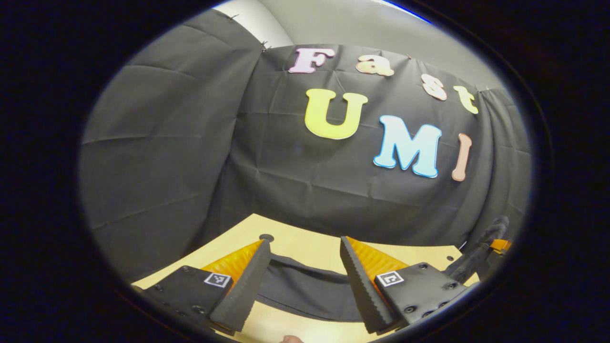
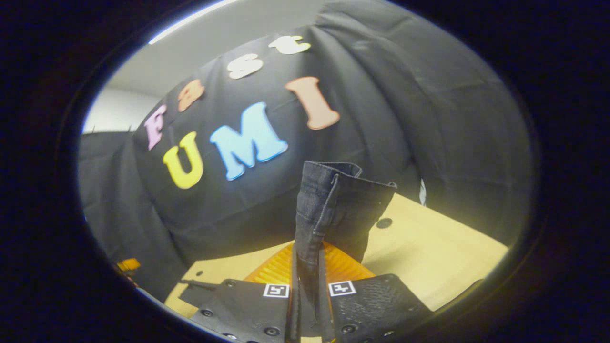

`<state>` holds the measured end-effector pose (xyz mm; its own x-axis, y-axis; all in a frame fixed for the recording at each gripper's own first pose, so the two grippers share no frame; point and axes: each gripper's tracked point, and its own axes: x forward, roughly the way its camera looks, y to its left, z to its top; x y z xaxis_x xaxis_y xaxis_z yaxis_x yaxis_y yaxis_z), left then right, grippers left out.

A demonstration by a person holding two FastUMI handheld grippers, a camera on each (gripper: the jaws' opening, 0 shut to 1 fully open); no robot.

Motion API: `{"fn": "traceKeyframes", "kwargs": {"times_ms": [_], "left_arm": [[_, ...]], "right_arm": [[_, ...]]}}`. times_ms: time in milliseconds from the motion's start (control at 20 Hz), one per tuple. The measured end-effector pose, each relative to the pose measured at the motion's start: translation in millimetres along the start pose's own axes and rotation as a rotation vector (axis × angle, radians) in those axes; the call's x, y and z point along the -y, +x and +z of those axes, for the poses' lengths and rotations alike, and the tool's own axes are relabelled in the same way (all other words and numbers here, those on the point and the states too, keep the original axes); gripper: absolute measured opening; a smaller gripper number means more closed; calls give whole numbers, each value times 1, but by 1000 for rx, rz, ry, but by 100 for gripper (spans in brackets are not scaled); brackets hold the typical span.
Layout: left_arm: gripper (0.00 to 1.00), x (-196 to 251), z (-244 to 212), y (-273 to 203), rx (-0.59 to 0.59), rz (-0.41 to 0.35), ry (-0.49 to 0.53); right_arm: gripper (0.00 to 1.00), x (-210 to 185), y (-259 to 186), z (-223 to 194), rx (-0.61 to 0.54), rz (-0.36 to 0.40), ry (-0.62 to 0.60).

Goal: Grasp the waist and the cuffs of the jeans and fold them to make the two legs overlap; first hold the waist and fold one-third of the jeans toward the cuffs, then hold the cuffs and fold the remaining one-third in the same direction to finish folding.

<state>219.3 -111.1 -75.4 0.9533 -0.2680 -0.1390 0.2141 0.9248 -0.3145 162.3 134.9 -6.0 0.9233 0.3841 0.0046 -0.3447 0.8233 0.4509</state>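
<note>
In the left gripper view, the left hand-held gripper (image 1: 305, 281) is seen with its two black ridged fingers spread wide, nothing held between them. Beyond them, dark denim jeans (image 1: 305, 288) are draped across the pale wooden counter (image 1: 305, 245). In the right gripper view, the right hand-held gripper (image 2: 307, 286) is pressed together on a stitched edge of the jeans (image 2: 329, 205), which is lifted upright above the counter (image 2: 429, 252). Small square black-and-white marker tags are carried on the fingers; no brand writing can be read.

From where I sit, creased black cloth (image 1: 190, 157) hangs as the booth wall behind a pale wooden table (image 1: 305, 247). At twelve o'clock above the cloth I see a plain grey wall (image 1: 362, 24). The table (image 2: 429, 247) has small dark round holes (image 2: 384, 222) in its top.
</note>
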Motion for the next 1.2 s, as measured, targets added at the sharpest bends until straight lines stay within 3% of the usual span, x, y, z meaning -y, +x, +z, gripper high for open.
{"fn": "traceKeyframes", "kwargs": {"times_ms": [200, 400, 450, 500, 550, 600, 850, 950, 1000, 1050, 1200], "left_arm": [[95, -16, 0, -11, 11, 1, -5], [95, -34, -4, -27, 15, 7, 13], [97, -38, -7, -30, 13, 10, 17], [95, -42, -11, -32, 9, 13, 18], [95, -45, -14, -32, 4, 18, 14], [95, -48, -19, -34, -4, 23, 9], [97, -56, -46, -33, -52, 57, 16], [97, -58, -60, -30, -84, 74, 32], [95, -59, -64, -27, -100, 76, 23], [97, -60, -68, -25, -118, 83, 4], [95, -71, -86, -10, -162, 117, -79]], "right_arm": [[15, -55, 12, -23, -18, 58, -111], [15, -44, 46, -57, -89, 103, -111], [10, -45, 47, -65, -112, 126, -116], [15, -45, 51, -74, -131, 149, -124], [10, -47, 59, -89, -155, 176, -138], [15, -49, 64, -103, -178, 199, -156], [16, -72, 66, -173, -288, 279, -257], [31, -70, 57, -191, -377, 272, -198], [45, -66, 54, -193, -401, 258, -193], [58, -59, 52, -187, -393, 239, -215], [82, -51, 46, -148, -307, 210, -289]]}}
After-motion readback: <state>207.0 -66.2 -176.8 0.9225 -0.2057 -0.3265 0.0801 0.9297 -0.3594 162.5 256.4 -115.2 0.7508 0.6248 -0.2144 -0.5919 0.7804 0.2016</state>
